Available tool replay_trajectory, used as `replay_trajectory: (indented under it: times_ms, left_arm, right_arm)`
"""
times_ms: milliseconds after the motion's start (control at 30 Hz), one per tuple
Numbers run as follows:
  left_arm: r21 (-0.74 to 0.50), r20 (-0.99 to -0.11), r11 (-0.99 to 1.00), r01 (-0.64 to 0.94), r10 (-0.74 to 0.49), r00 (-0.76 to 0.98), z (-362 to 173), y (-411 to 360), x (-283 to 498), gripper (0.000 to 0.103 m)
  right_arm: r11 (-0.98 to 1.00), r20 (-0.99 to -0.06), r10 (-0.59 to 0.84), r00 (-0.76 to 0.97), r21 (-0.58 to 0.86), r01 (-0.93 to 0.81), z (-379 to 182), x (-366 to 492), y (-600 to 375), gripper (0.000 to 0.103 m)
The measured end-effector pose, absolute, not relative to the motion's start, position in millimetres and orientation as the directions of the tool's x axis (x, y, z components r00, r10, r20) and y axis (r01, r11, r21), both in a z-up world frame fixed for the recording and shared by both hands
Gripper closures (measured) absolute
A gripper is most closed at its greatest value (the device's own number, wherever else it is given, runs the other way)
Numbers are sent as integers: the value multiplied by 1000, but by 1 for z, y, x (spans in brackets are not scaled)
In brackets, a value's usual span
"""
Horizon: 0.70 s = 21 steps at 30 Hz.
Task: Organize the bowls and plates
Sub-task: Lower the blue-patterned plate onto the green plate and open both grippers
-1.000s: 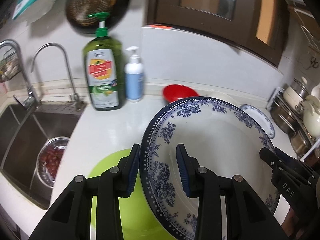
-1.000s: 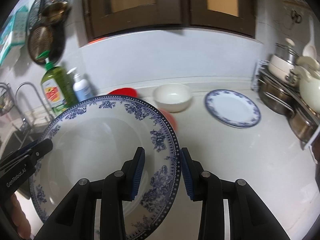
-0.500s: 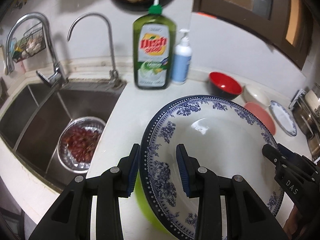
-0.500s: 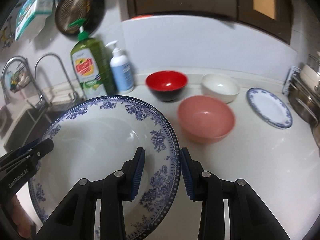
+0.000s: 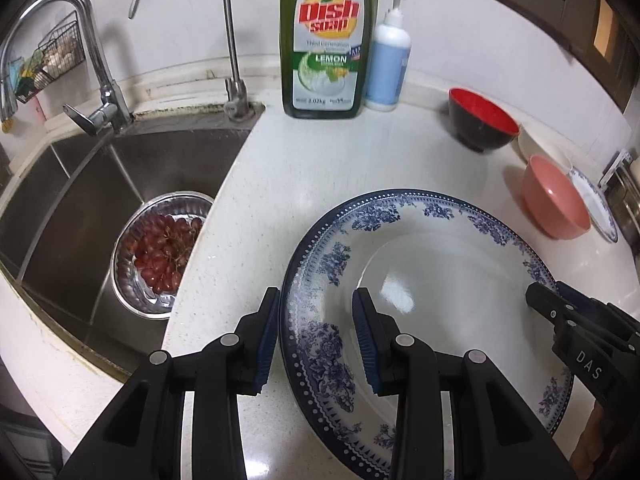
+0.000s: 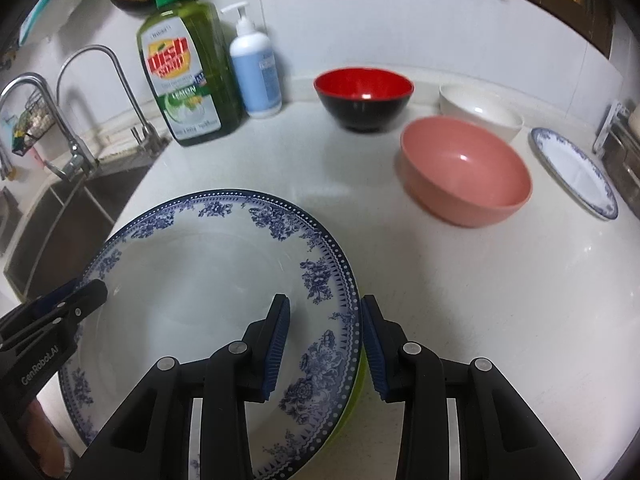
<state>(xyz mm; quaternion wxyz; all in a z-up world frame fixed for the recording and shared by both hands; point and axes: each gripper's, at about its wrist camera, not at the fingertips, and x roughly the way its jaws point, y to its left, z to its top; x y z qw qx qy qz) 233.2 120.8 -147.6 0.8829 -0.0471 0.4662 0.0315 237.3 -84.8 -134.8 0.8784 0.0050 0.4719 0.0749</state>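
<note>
A large blue-and-white floral plate (image 5: 432,280) (image 6: 208,280) is held at both sides. My left gripper (image 5: 316,340) grips its left rim; my right gripper (image 6: 324,344) grips its right rim. A sliver of a green plate (image 6: 354,392) shows under it in the right wrist view. Further back on the counter stand a red-and-black bowl (image 6: 363,96), a pink bowl (image 6: 466,170), a white bowl (image 6: 480,114) and a small blue-rimmed plate (image 6: 574,170).
A sink (image 5: 80,200) lies to the left with a steel bowl of red grapes (image 5: 160,252) and two taps (image 5: 96,60). A green dish soap bottle (image 5: 328,36) and a blue pump bottle (image 5: 388,68) stand at the back. A pot rack (image 6: 620,152) is at the right edge.
Both grippers have tipped downward with the plate and carried it lower, close over the green plate. The bowls and the sink now show fuller in view.
</note>
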Motion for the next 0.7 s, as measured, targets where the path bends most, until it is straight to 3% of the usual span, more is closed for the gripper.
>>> replay_trajectory:
  times_ms: [567, 700]
  left_arm:
    - [-58, -862, 994, -88, -5, 506, -164, 120, 237, 67]
    - [-57, -868, 994, -88, -5, 497, -167, 120, 238, 67]
  right_arm:
    - [989, -853, 109, 510, 41, -144, -142, 245, -80, 62]
    - [985, -856, 118, 504, 38, -167, -143, 245, -77, 55]
